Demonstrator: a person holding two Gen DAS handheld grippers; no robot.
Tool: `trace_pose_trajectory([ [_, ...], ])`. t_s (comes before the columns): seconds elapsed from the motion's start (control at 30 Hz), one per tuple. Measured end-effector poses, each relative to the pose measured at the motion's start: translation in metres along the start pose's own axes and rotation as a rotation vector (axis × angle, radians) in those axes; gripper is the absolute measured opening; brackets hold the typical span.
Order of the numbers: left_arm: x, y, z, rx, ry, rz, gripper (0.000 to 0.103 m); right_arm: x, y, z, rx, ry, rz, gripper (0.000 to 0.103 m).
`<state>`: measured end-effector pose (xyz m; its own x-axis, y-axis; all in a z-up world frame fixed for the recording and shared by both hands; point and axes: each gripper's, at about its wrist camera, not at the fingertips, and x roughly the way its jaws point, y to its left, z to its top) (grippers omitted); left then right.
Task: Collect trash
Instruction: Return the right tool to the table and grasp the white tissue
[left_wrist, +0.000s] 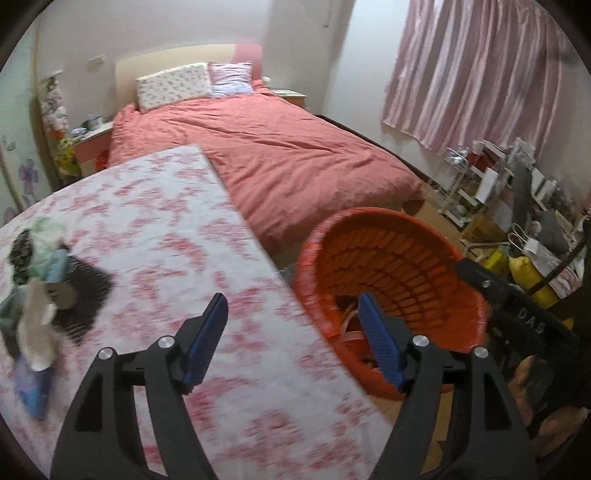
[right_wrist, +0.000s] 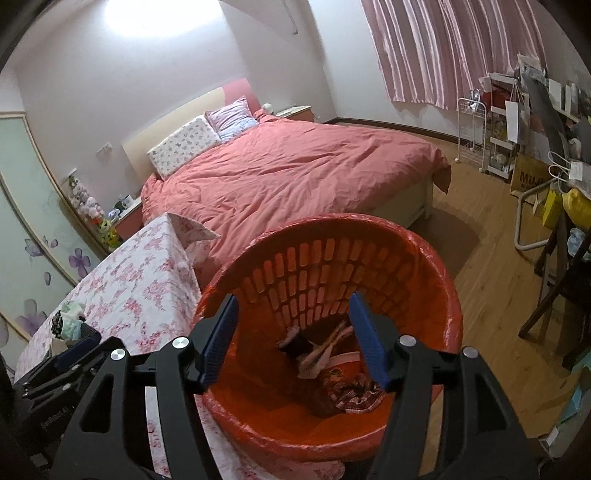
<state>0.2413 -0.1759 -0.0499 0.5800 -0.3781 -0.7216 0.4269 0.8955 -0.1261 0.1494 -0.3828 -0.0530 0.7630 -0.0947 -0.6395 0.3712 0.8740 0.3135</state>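
- Hovering over the orange basket (right_wrist: 332, 435), the right hand-held gripper (right_wrist: 291, 336) is seen released, its 2 blue pads spread with nothing between them.
- Directly below and ahead of that hand-held gripper, collected scraps (right_wrist: 332, 362) lie at the bottom of the basket: a pink strip, a dark piece and a checked piece of cloth or paper.
- The left hand-held gripper (left_wrist: 291, 339) is likewise released and empty; it is held above the near edge of the table (left_wrist: 177, 229), which is covered in a pink floral cloth.
- The basket (left_wrist: 391, 266) stands just to the right of the left hand-held gripper, beside the table edge.
- Remaining trash (left_wrist: 40, 258) is seen well to the left of the left hand-held gripper: a crumpled heap of pale green, white, blue and dark patterned pieces on the table.
- The step in hand is judged to be the end of a drop into the basket, with both hand-held grippers freed.
- For the next move, the left hand-held gripper would need to be swung left toward the heap, kept spread, lowered around 1 piece and then clenched.
- A loose, tangled heap is judged likely to drag neighbouring pieces along.
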Motion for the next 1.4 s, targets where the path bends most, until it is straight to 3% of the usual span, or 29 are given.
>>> trace_pose_trajectory([
  [0.5,-0.061,0.12,-0.034,-0.155,-0.042,0.174,0.075,-0.01,0.073,-0.023,-0.142,0.028,0.057,0.062],
  [0.83,-0.084,0.224,-0.055,-0.309,-0.054,0.314,0.075,-0.004,0.139,-0.05,-0.271,0.076,0.108,0.062],
  [0.93,-0.079,0.248,-0.055,-0.341,-0.044,0.332,0.074,0.0,0.159,-0.058,-0.304,0.092,0.124,0.062],
  [1.13,-0.06,0.26,-0.048,-0.339,-0.021,0.307,0.074,0.007,0.195,-0.072,-0.375,0.118,0.156,0.062],
  [1.27,-0.047,0.27,-0.043,-0.357,-0.009,0.27,0.062,0.007,0.212,-0.077,-0.411,0.128,0.174,0.062],
  [1.33,-0.046,0.276,-0.041,-0.372,-0.013,0.249,0.05,0.009,0.218,-0.079,-0.424,0.132,0.179,0.062],
  [1.4,-0.048,0.279,-0.041,-0.373,-0.017,0.245,0.031,0.011,0.225,-0.082,-0.435,0.139,0.183,0.062],
])
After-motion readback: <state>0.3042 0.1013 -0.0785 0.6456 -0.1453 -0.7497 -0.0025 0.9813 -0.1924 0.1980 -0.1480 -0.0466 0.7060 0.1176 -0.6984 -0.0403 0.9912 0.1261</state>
